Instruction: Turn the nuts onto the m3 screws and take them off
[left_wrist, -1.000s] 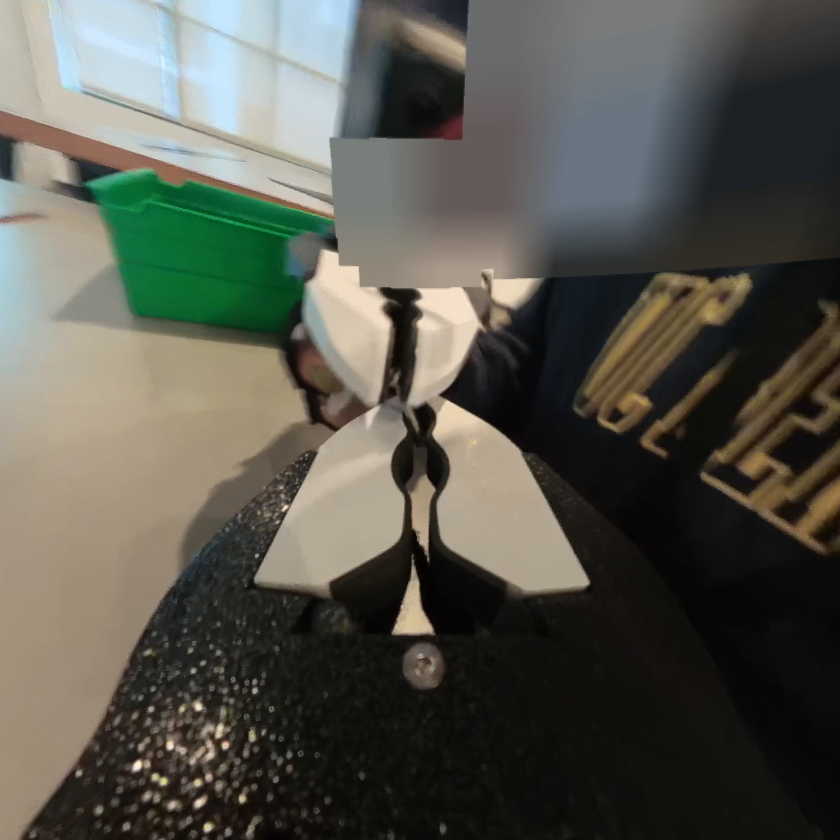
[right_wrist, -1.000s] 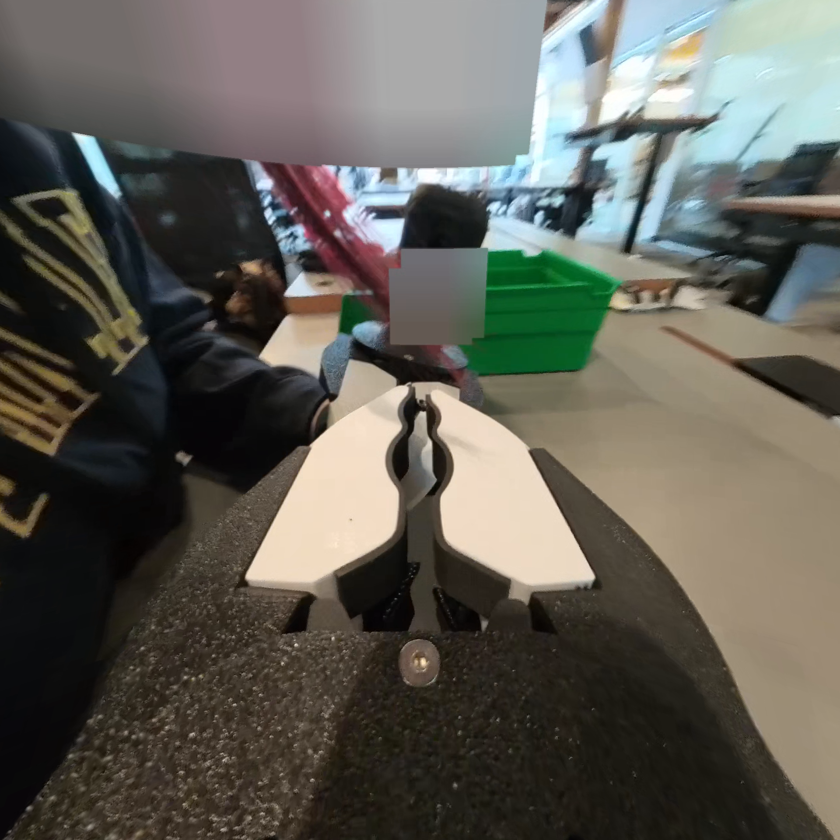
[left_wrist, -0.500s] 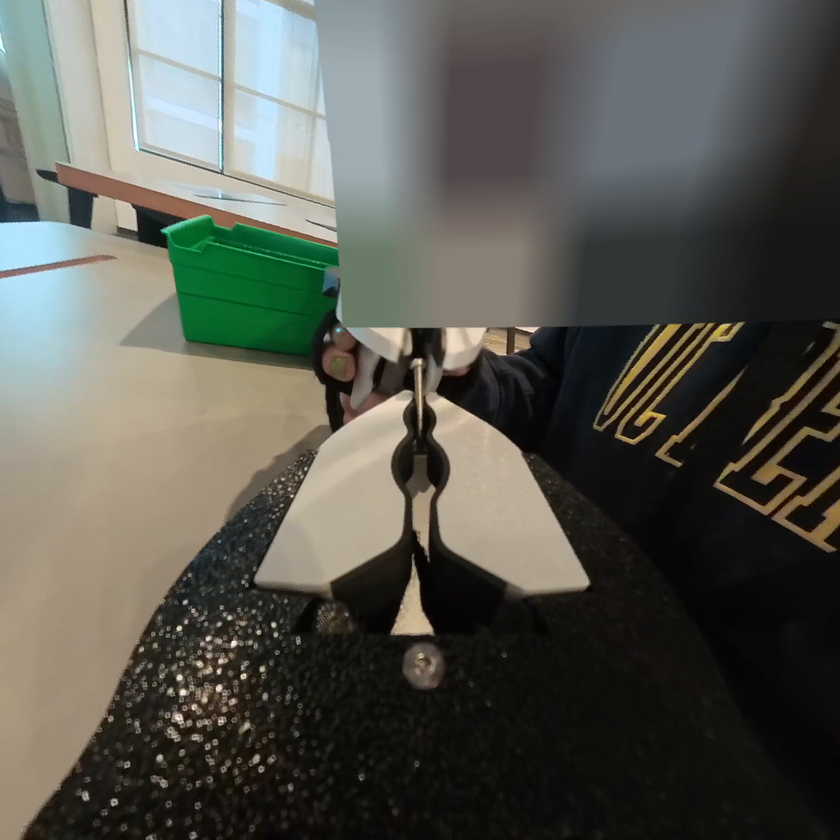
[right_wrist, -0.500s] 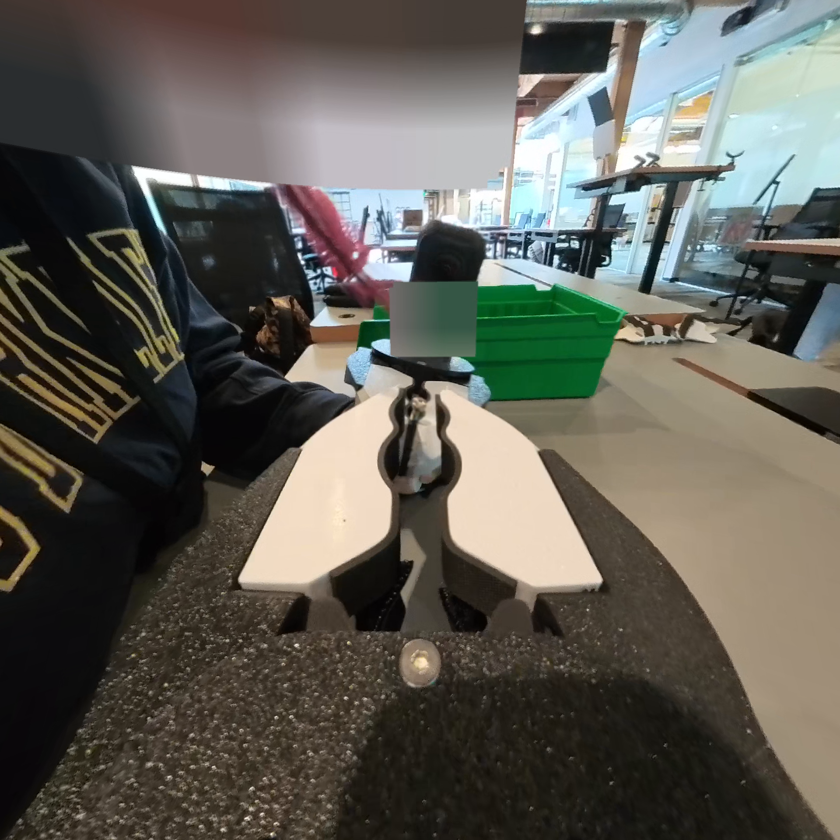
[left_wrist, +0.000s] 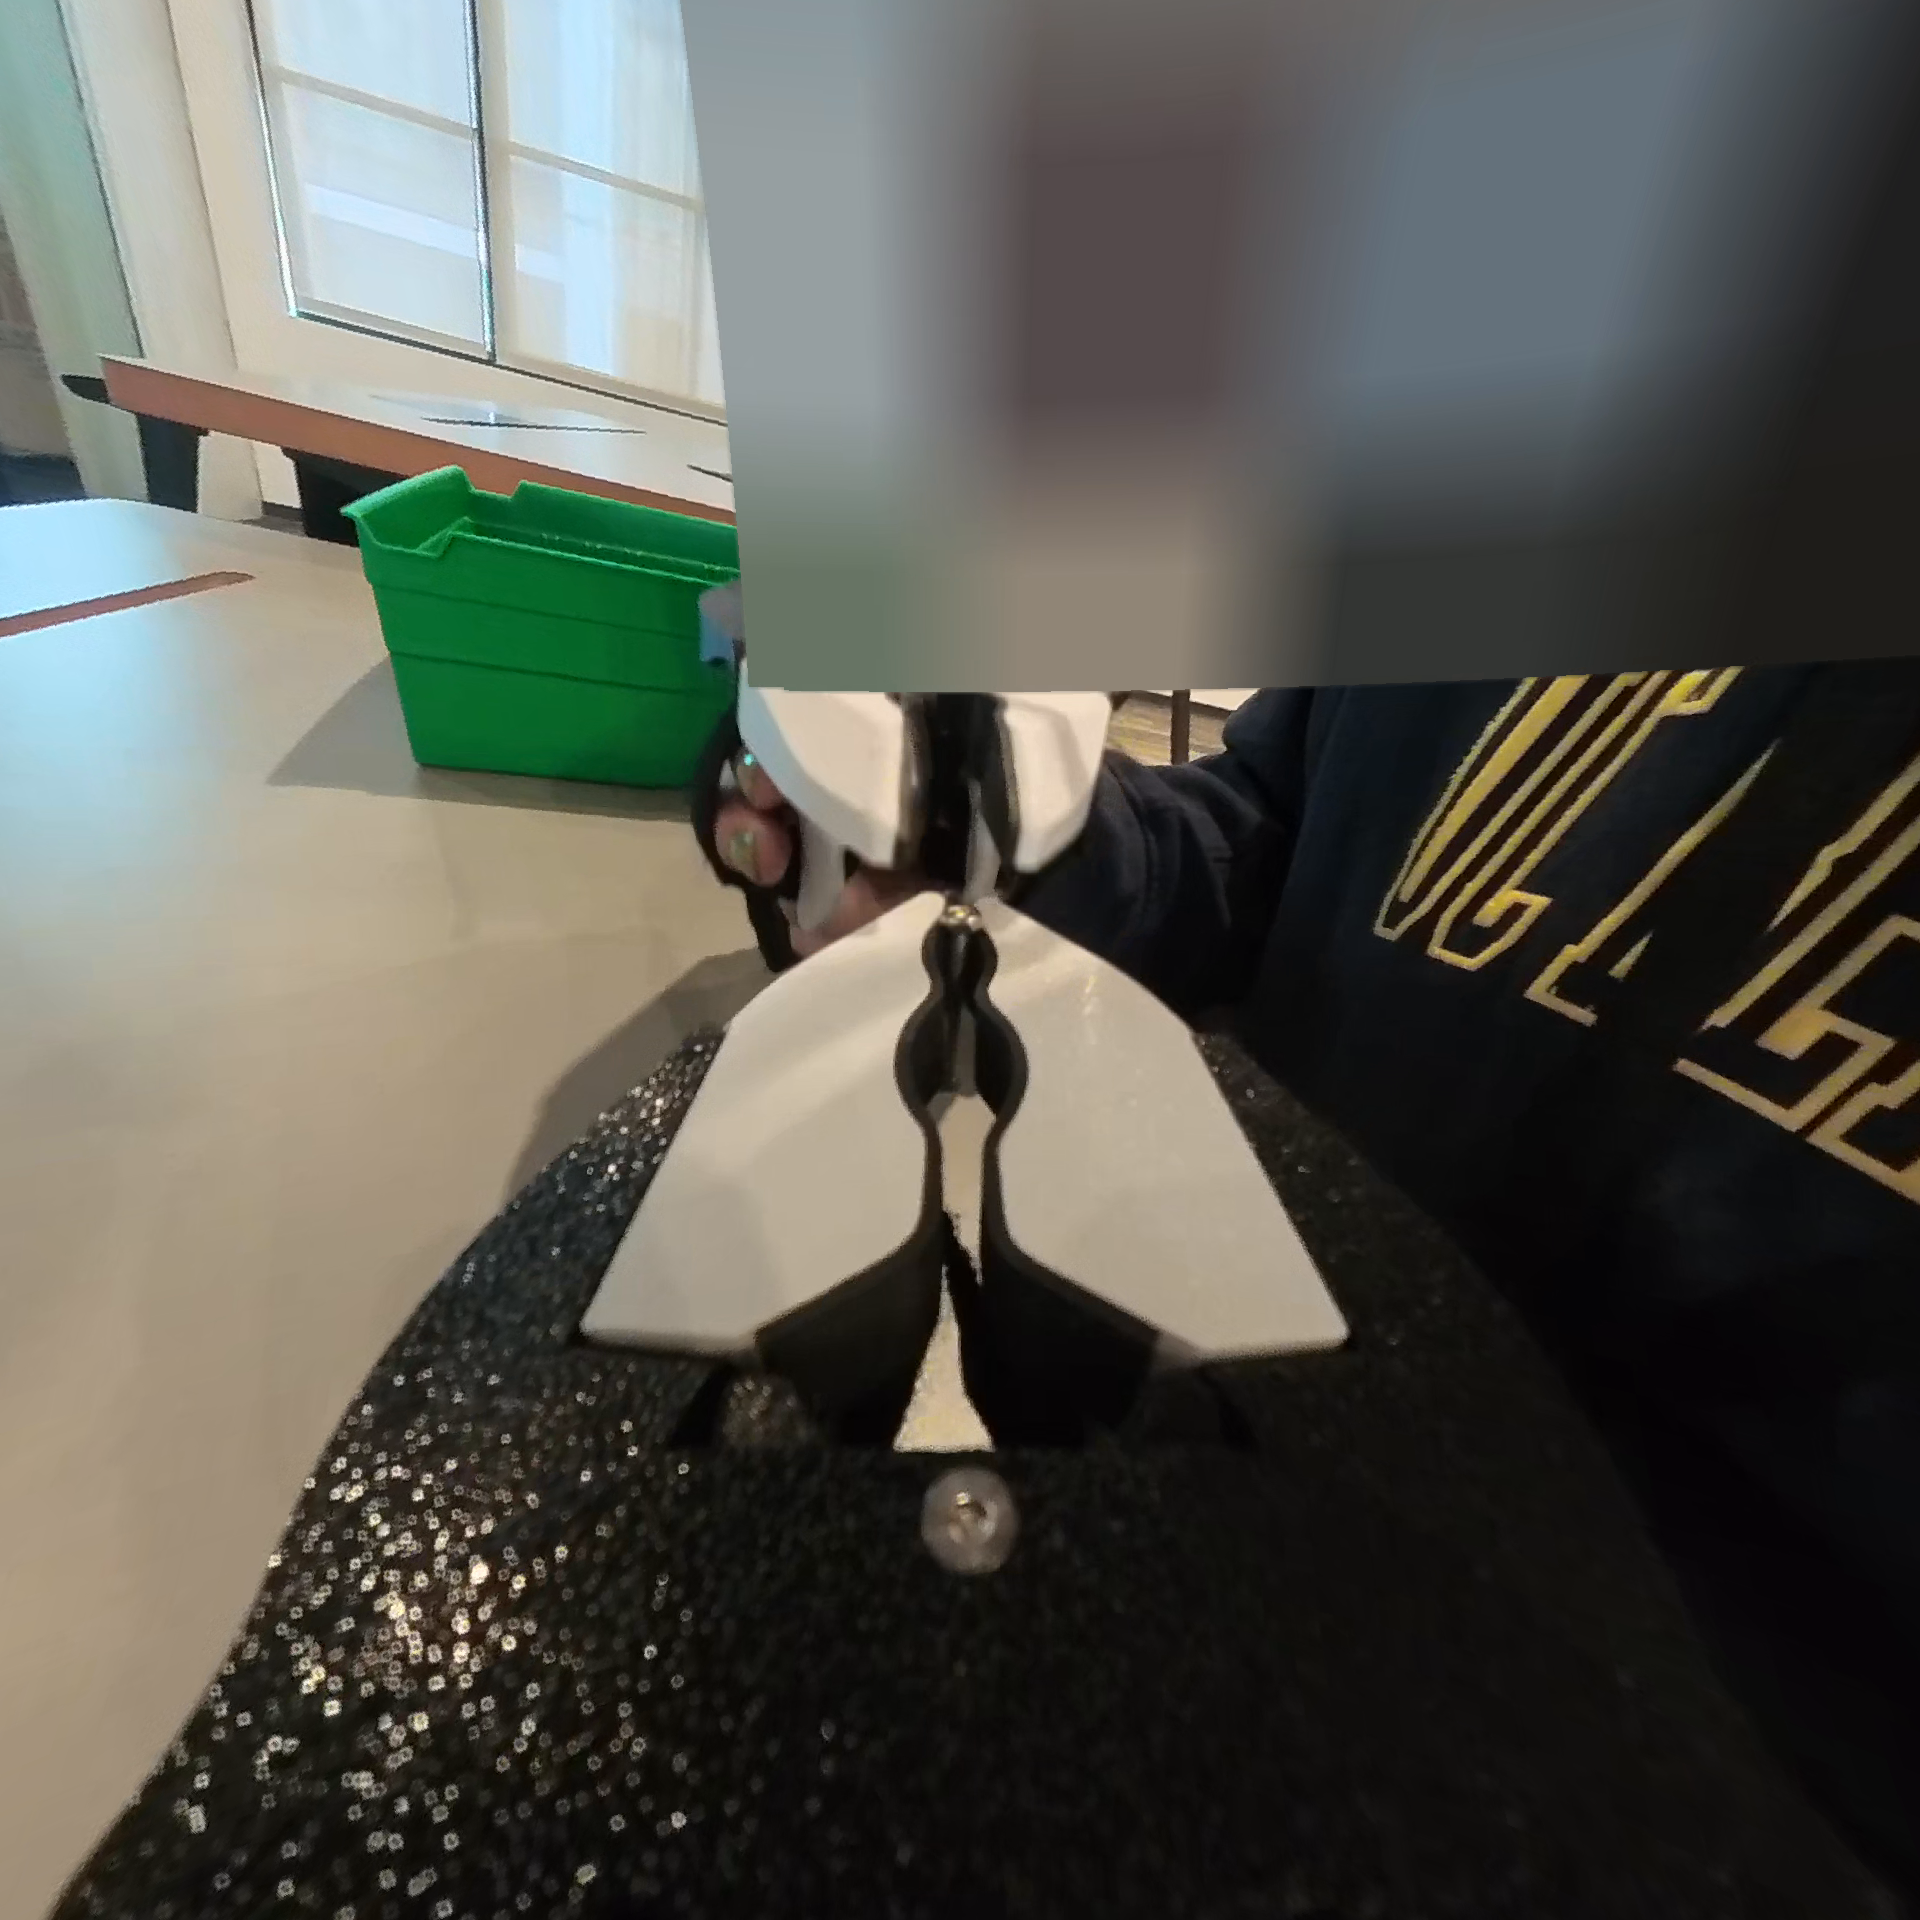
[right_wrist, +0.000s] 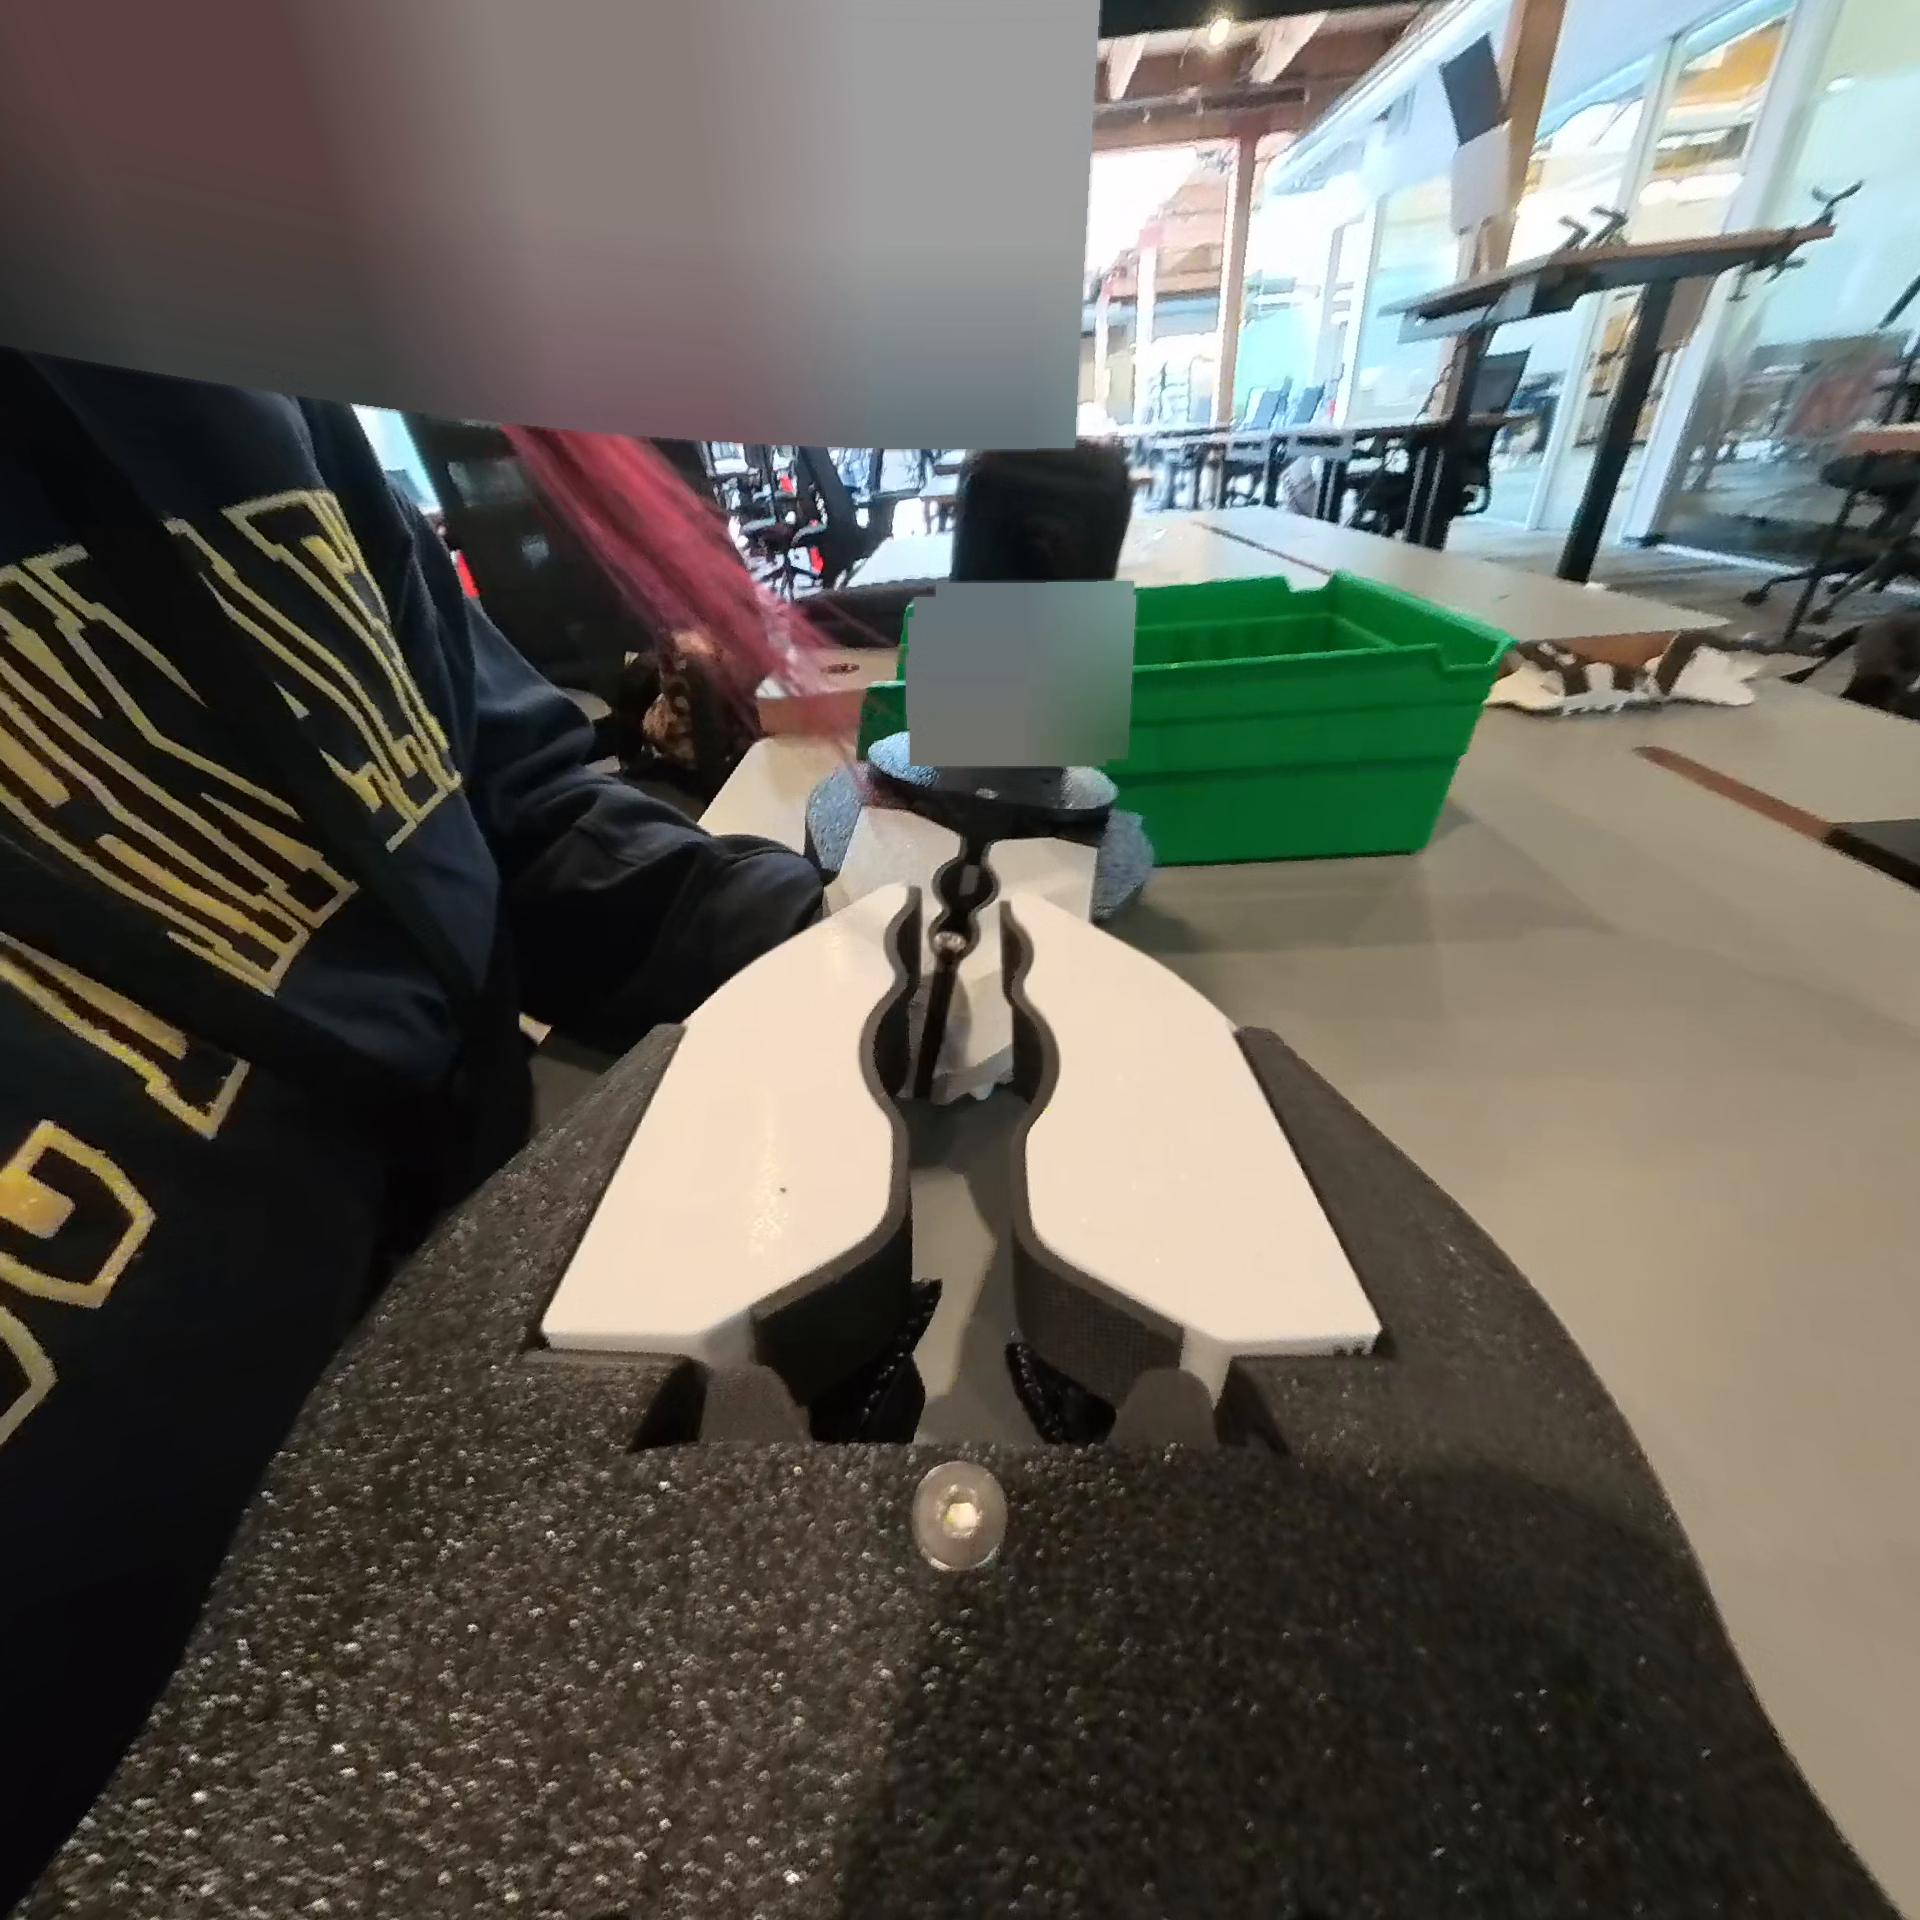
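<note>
Above the grey table (left_wrist: 260, 935), the two grippers are held nose to nose, close in front of a person in a dark sweatshirt with yellow lettering (left_wrist: 1558, 935). At the very tip of the left gripper (left_wrist: 961, 927) a small silvery fastener (left_wrist: 961, 914) is pinched: the white fingers are drawn together there, and the black pads are pressed against the piece from both sides. Whether it is a nut or a screw head cannot be told at this size. Behind the tip, the wavy pads are seen to bulge apart into an oval gap, which is narrowed again toward the gripper's body.

From the right wrist view, the right gripper (right_wrist: 956, 925) is seen released: its white fingers (right_wrist: 790, 1091) are spread, and the clenched nose of the left gripper is placed between them, with the silvery fastener just inside their tips. A clear gap is left between each pad and the fastener, so nothing is gripped by this pair.

The right gripper's handle is wrapped by a hand (left_wrist: 758, 852), whose dark sleeve (left_wrist: 1174, 862) is seen beside it. Farther back on the table a green plastic bin (left_wrist: 540, 644) is set, well apart from both grippers. Behind it, a second table (left_wrist: 416, 416) is placed under a window (left_wrist: 468, 187)
</note>
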